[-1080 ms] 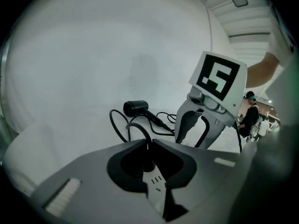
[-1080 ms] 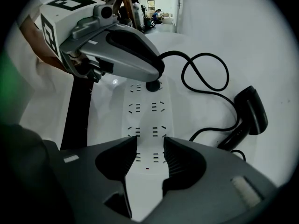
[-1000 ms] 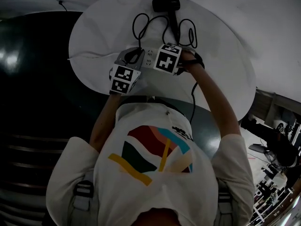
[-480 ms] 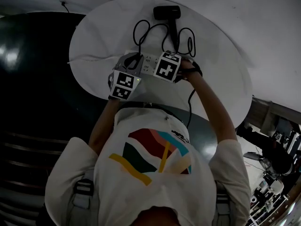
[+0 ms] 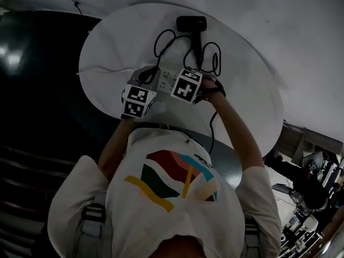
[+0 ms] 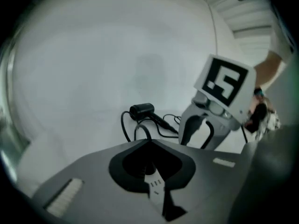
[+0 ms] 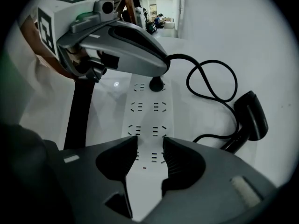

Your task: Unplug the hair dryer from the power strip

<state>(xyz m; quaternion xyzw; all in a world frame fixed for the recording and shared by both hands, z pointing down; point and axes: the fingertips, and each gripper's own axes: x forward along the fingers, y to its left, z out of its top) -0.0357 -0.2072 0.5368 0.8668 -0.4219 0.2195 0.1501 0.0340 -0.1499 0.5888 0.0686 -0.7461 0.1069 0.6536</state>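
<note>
On the round white table lies a white power strip, with the black hair dryer beyond it and its cable in loops. My left gripper is shut on the dryer's black plug. The plug sits in a socket at the strip's far end. My right gripper points straight down, its jaws open over the near part of the power strip. The strip's slots run under both jaw tips. In the head view the left gripper and right gripper are side by side.
A black cord runs from the strip off the table's near edge, past my right arm. The dryer's cable loops lie right of the strip. A dark floor lies left of the table, and lab clutter stands at the far right.
The head view has drifted, so the table and both grippers sit slightly lower and further left in frame. Both grippers keep their places on the plug and the strip.
</note>
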